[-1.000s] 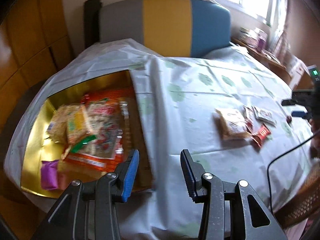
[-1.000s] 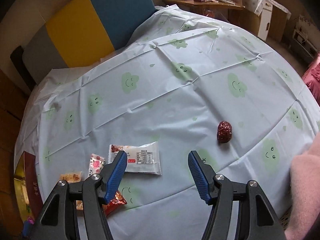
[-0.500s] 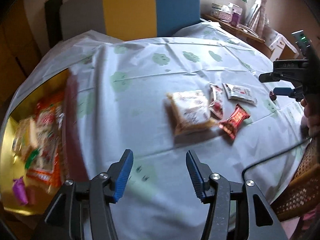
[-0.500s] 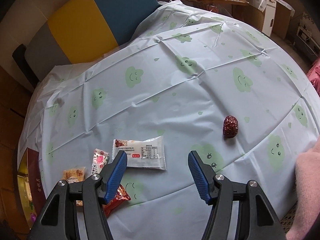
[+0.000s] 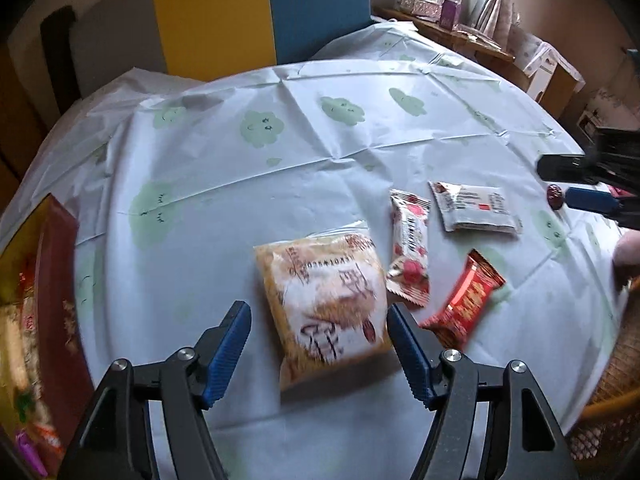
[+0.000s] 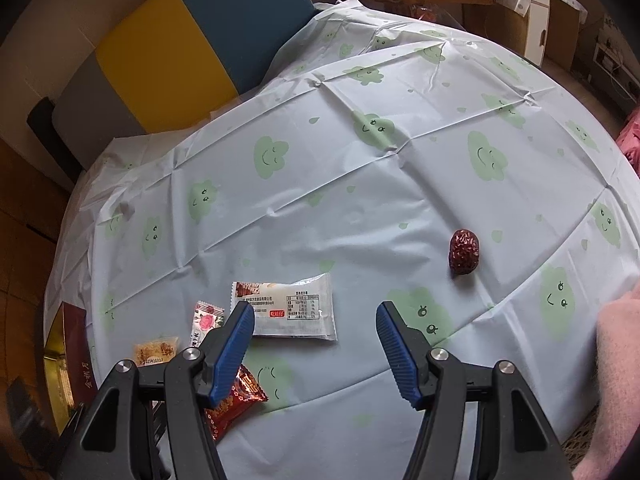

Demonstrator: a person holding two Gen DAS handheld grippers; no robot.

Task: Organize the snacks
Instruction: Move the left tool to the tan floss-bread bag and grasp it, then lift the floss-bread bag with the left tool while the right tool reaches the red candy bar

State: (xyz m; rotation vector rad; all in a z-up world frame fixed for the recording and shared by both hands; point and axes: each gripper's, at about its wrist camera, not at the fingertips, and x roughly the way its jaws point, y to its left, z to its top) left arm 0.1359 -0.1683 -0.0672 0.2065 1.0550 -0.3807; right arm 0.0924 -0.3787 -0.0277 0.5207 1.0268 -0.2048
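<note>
My left tongs [image 5: 318,344] stand wide and empty, and the yellow snack bag [image 5: 326,300] lies flat on the tablecloth [image 5: 224,216] right between their tips, its near end reaching back into the gap. I judge it light, puffy and soft, with slick crinkly film, so the blue pads [image 5: 228,344] could skate off the top. I would take it across the middle of its width, low near the cloth, and squeeze gently so whatever is inside does not crumble.

Just beyond my right-hand pad lies the red candy wrapper [image 5: 466,300], and beside the bag's far right edge the pink-and-white sweet [image 5: 410,256]. Farther out to the right sits the white sachet [image 5: 476,208], thin and flat, probably hard to lift off the cloth except by an edge. The open box [image 5: 60,300] holding packed snacks sits off to the left of these tongs.

My right tongs [image 6: 314,340] are also spread wide, holding nothing. The white sachet is touching or just ahead of their left pad, and the dried red date [image 6: 464,251], small, firm and wrinkled, lies ahead and to the right, well apart.
</note>
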